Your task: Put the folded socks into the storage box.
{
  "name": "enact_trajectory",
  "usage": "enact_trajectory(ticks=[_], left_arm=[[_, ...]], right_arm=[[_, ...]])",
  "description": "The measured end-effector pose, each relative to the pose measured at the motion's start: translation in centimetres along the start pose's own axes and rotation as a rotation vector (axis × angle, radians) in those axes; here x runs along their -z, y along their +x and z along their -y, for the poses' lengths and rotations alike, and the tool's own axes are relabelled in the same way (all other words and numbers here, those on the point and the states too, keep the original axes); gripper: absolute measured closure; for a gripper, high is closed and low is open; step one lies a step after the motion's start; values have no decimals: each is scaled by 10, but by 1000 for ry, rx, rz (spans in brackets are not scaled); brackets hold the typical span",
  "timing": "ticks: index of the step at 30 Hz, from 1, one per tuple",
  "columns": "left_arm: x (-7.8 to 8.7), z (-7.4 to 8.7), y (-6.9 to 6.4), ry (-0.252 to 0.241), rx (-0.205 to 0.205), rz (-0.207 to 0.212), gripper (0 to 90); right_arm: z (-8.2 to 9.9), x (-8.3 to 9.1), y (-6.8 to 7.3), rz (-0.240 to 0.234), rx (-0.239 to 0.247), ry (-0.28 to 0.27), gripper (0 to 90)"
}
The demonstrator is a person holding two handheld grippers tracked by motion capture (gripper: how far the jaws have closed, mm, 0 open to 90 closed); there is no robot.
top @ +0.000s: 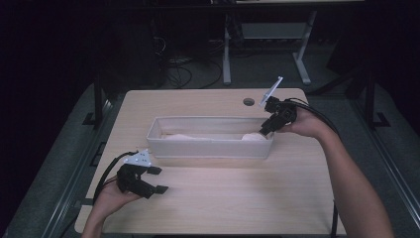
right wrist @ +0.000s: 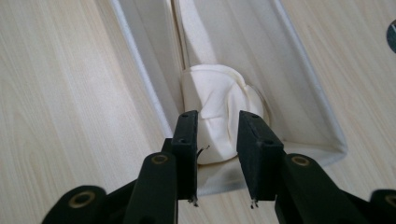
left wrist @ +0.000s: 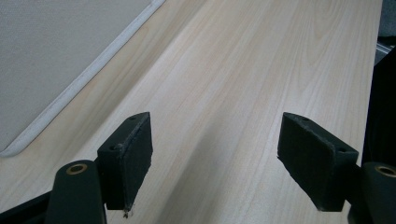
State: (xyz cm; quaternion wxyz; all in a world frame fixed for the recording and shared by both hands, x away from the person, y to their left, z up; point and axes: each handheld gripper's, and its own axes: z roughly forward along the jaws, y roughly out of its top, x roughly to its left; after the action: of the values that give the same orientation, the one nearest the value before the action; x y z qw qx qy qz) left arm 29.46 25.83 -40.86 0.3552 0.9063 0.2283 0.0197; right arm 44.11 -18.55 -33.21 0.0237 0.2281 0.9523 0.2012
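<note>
A long pale fabric bin (top: 210,148) stands across the middle of the wooden table. A rolled white cloth (right wrist: 219,98) lies in its right end (top: 253,137), and another pale piece (top: 181,136) lies farther left inside. My right gripper (top: 265,131) hangs tilted down over the bin's right end. Its jaws (right wrist: 218,126) stand a little apart above the cloth, with nothing pressed between the pads. My left gripper (top: 158,179) rests near the table's front left, wide open (left wrist: 217,126) over bare wood, with the bin's wall (left wrist: 46,56) to its left.
A round cable hole (top: 248,101) sits in the tabletop behind the bin. Bare wood stretches in front of the bin (top: 237,193). Beyond the far edge stand a desk's metal legs (top: 227,54) and floor cables.
</note>
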Motion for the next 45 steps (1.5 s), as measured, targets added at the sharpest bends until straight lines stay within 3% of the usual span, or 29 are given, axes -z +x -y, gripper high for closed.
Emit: enact_trajectory(ticks=[15,25,45], left_arm=[[1,0,0,-2,3,1,260],[1,1,0,-2,1,-1,260],[3,2,1,-4,7,-9,257]], right_arm=[[13,23,16,30,0,-23,630],[24,25,26,31,1,-31,619],[58,23,35,29,-43,-66,580]])
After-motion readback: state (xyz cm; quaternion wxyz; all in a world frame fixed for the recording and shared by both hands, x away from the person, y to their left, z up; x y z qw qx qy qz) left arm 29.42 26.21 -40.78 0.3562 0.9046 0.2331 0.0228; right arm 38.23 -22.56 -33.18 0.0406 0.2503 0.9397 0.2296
